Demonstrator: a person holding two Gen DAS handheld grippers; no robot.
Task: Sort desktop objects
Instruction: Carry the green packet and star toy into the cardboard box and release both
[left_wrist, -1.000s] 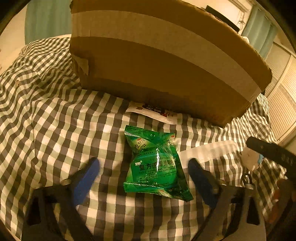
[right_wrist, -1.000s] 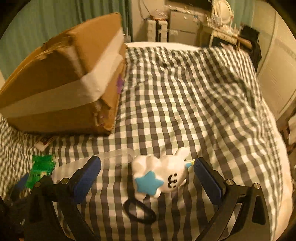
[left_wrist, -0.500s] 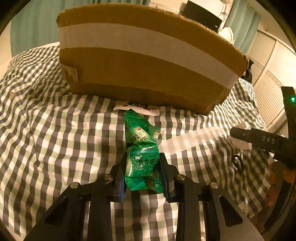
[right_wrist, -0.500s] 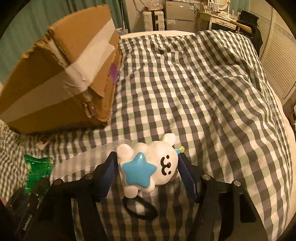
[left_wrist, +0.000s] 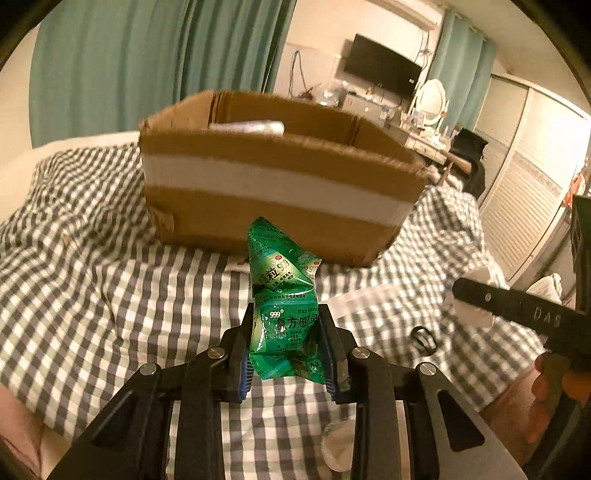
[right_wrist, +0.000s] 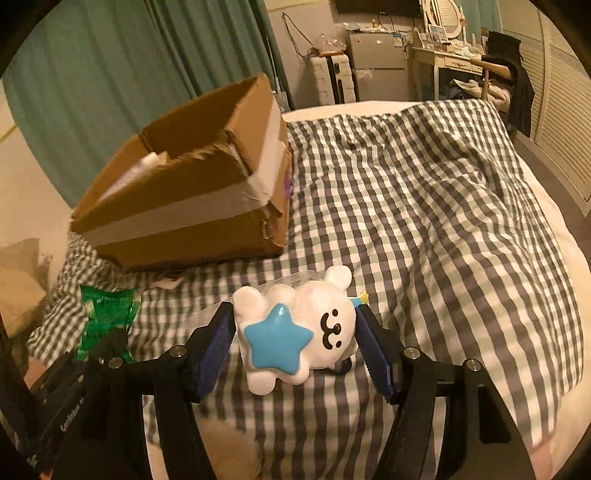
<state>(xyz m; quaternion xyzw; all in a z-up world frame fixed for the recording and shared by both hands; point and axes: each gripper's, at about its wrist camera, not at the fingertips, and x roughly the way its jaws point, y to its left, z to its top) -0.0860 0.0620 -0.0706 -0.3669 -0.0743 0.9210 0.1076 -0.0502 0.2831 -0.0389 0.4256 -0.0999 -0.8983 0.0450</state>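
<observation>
My left gripper (left_wrist: 287, 345) is shut on a crumpled green medicine packet (left_wrist: 282, 291), lifted off the checked bedspread (left_wrist: 92, 295). The packet (right_wrist: 107, 314) also shows at the left of the right wrist view. My right gripper (right_wrist: 295, 339) is shut on a white plush toy with a blue star (right_wrist: 295, 332), held above the bedspread (right_wrist: 424, 221). An open cardboard box (left_wrist: 273, 192) with a white tape band stands straight ahead of the left gripper. In the right wrist view the box (right_wrist: 184, 206) sits to the upper left. Something pale lies inside it.
A small white sachet (right_wrist: 170, 282) lies at the foot of the box. A black hair tie (left_wrist: 424, 339) and a clear plastic piece (left_wrist: 362, 299) rest on the bedspread. Curtains, a desk, a mirror and a slatted wardrobe stand beyond the bed.
Both grippers closed, the left on the packet and the right on the plush toy. Both then rose off the bedspread, so the open top of the box came into view.
</observation>
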